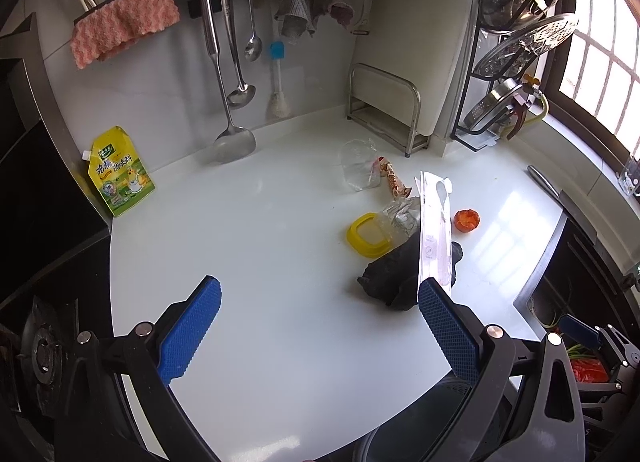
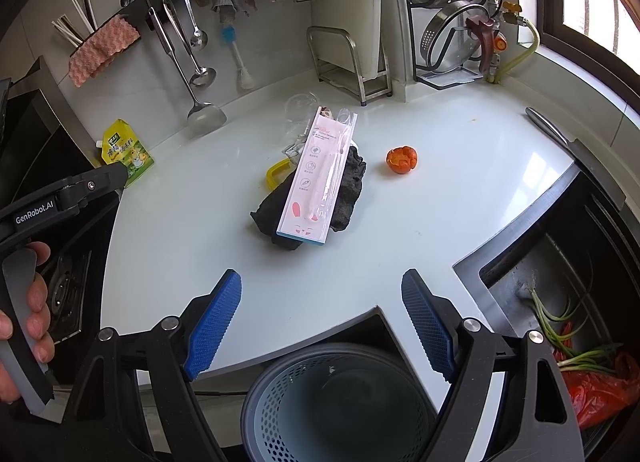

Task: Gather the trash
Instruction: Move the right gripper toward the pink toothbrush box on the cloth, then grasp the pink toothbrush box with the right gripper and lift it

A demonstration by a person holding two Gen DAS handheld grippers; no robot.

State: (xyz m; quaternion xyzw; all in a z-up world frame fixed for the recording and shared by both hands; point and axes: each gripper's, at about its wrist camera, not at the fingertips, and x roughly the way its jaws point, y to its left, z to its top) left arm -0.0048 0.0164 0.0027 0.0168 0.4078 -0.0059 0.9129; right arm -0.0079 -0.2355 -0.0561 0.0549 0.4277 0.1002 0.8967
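Showing only rightward: perforated bin [image 2: 336, 402] (below counter [image 2: 440, 198])

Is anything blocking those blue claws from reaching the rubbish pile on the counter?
Nothing visible does. Only bare white counter lies between the open right gripper and the toothbrush package on the black cloth.
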